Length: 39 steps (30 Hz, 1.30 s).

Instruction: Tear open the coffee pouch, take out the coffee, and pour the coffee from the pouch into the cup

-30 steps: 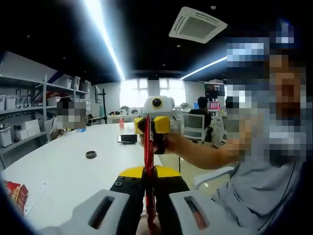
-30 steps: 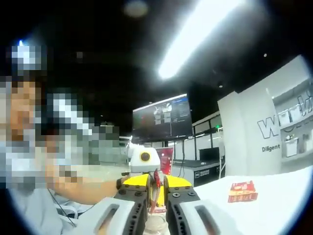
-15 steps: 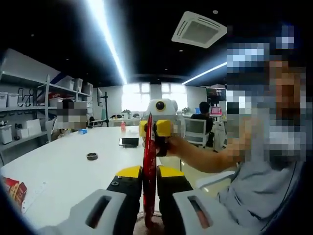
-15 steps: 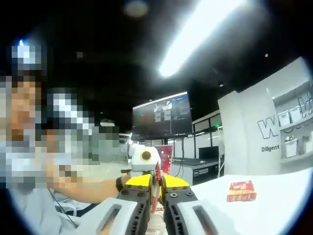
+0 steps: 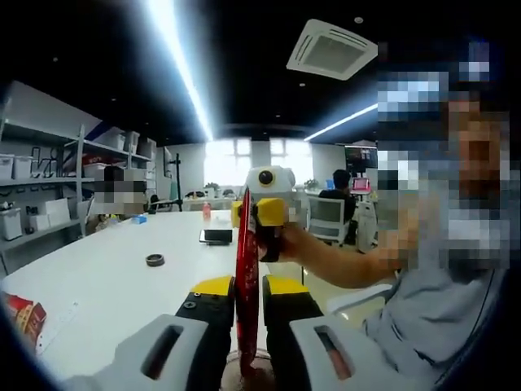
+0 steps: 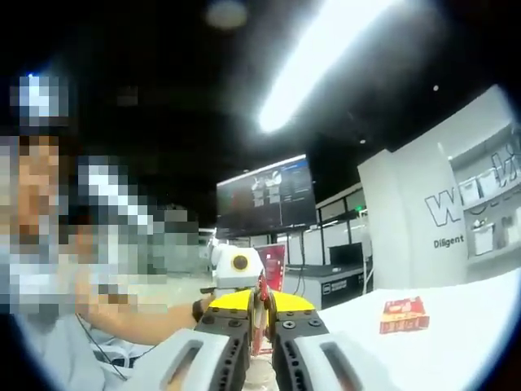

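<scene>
Above table (image 5: 106, 285), pouch (image 5: 247, 277) between fingers (image 5: 213, 295).

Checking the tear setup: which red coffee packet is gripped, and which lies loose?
The thin red coffee pouch, seen edge-on, is clamped by left gripper and right gripper. The other red packet lies loose on the white table.

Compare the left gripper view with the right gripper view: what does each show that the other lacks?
Left gripper view alone: a tape roll, a phone, wall shelves and a ceiling vent. Right gripper view alone: a large monitor and a white wall with lettering. Shared: the red pouch edge-on, pinched between both grippers, the white table, and a red box on it.
</scene>
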Available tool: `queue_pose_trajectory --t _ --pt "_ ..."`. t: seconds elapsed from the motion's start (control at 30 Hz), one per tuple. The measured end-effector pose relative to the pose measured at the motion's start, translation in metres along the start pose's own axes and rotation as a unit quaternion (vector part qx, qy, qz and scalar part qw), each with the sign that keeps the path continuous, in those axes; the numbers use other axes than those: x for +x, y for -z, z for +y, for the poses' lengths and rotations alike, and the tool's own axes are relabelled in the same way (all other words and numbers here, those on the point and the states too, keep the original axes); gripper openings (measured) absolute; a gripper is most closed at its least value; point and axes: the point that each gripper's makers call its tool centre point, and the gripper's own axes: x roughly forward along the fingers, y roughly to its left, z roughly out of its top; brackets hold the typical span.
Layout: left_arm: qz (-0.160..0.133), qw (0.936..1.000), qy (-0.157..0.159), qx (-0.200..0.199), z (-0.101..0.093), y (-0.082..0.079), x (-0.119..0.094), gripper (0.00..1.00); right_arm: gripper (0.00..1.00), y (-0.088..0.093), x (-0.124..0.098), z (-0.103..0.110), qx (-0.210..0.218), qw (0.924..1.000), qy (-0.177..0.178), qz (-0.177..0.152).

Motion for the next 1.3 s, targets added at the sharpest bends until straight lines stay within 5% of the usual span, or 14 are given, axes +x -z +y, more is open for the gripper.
queue_pose_trajectory --t 0.67,0.77,1.3 --pt "-0.001 1.0000 0.005 0.006 -0.001 0.005 -0.004 0.08 0.09 -0.002 0.010 0.001 -0.012 0.9992 -0.006 0.037" --pt "-0.006 1.0000 0.007 0.003 -0.001 0.003 -0.005 0.08 0.17 -0.003 0.011 0.001 -0.023 0.9991 -0.004 0.037" --pt "-0.015 0.9999 -0.004 -0.008 0.005 0.003 -0.013 0.14 0.08 0.003 0.022 0.005 -0.016 0.9992 -0.010 0.034"
